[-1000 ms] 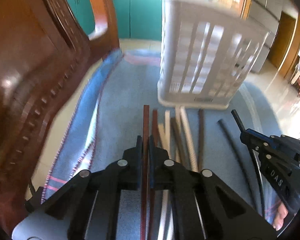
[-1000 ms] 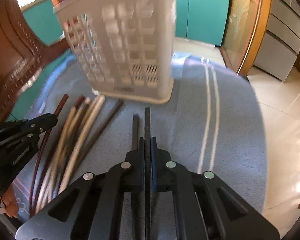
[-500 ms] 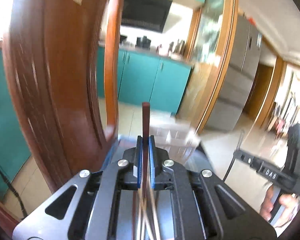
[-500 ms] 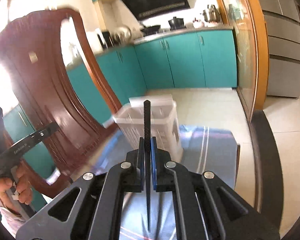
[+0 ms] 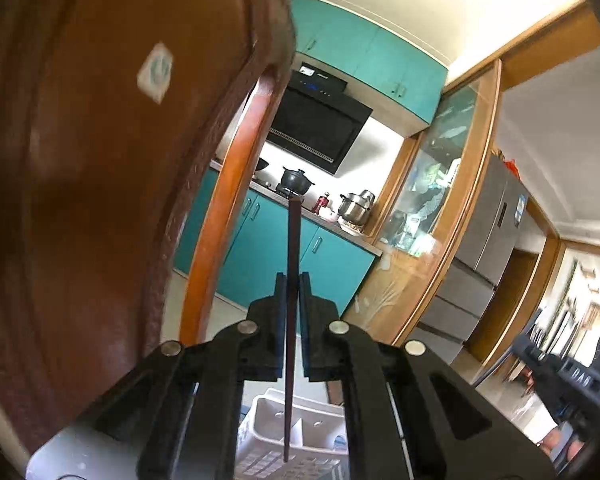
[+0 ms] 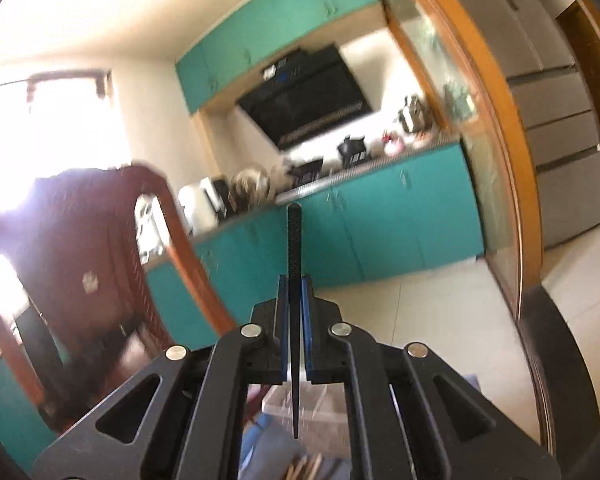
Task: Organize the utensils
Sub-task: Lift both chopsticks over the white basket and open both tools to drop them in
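The slim reddish-brown wooden chopstick (image 5: 291,280) stands upright, pinched between the closed jaws of the left gripper (image 5: 292,308), its thick end up against the far teal cabinets and its thin tip hanging over the white slotted plastic basket (image 5: 300,432) below. The slim black textured chopstick (image 6: 295,280) is held the same way by the right gripper (image 6: 295,312), jaws clamped tight on it, tip down above the same white basket (image 6: 320,400), seen near the bottom of the right wrist view. Both basket compartments look open from above; which one each tip is over I cannot tell.

Each stick is likely light, stiff and thin, so it needs little force but can pivot or slide in the pads if tilted. Both are gripped around mid-length, which seems a sound hold: the tip stays free to enter a basket cell. The black one's ribbed surface should slip less than the smooth wooden one.

A loose bundle of pale and brown chopsticks (image 6: 304,464) lies on the blue cloth (image 6: 260,436), nearer than the basket. A dark carved wooden chair back (image 5: 80,200) fills the left, with the kitchen far behind
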